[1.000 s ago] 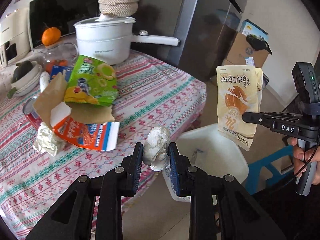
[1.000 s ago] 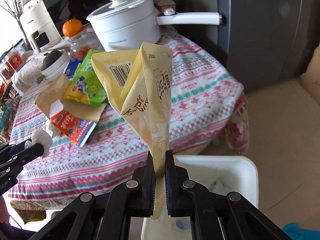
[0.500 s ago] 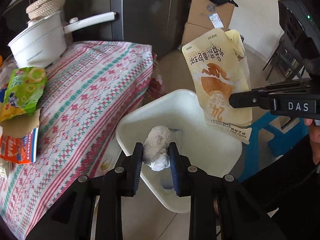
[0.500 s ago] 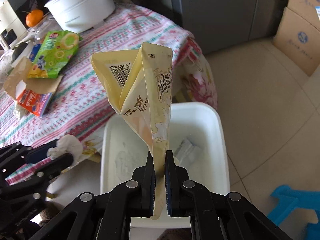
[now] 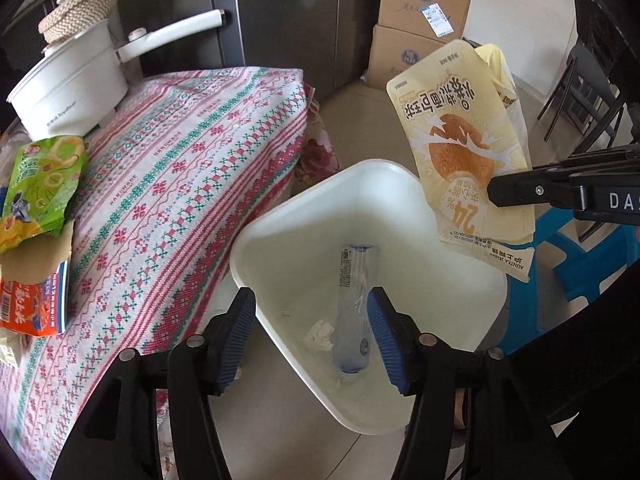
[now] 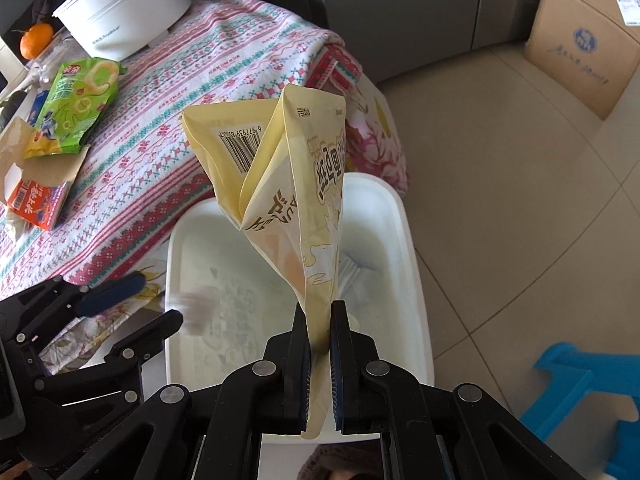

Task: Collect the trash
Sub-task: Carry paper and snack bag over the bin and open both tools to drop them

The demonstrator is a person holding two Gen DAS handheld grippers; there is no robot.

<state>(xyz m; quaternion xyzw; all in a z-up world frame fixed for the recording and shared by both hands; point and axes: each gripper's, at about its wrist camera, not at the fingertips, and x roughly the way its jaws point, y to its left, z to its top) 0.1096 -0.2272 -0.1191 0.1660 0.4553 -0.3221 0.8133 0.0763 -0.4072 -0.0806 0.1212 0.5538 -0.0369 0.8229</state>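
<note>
The left gripper (image 5: 312,336) is being held over the white bin (image 5: 256,240) with its jaws standing apart after just opening; nothing is being gripped between them; a crumpled white wad (image 5: 320,334) is lying on the bin's floor below, beside a clear plastic bottle (image 5: 354,304). In the right wrist view a blurred pale lump (image 6: 196,308) is seen just beside the left gripper's tips (image 6: 152,304), inside the bin's rim (image 6: 408,240); whether it is that wad cannot be told. The right gripper (image 6: 319,344) is being kept pinched tight on the lower edge of a yellow snack bag (image 6: 296,184); the bag is being held upright above the bin, well clear of its floor. Farther off, a green snack packet (image 5: 40,184), torn brown paper (image 6: 44,160) and a red carton (image 5: 32,304) are lying on the patterned tablecloth (image 5: 192,168); a white pot (image 5: 68,88) is standing beyond them; cardboard boxes (image 5: 420,28) are stacked at the back.
</note>
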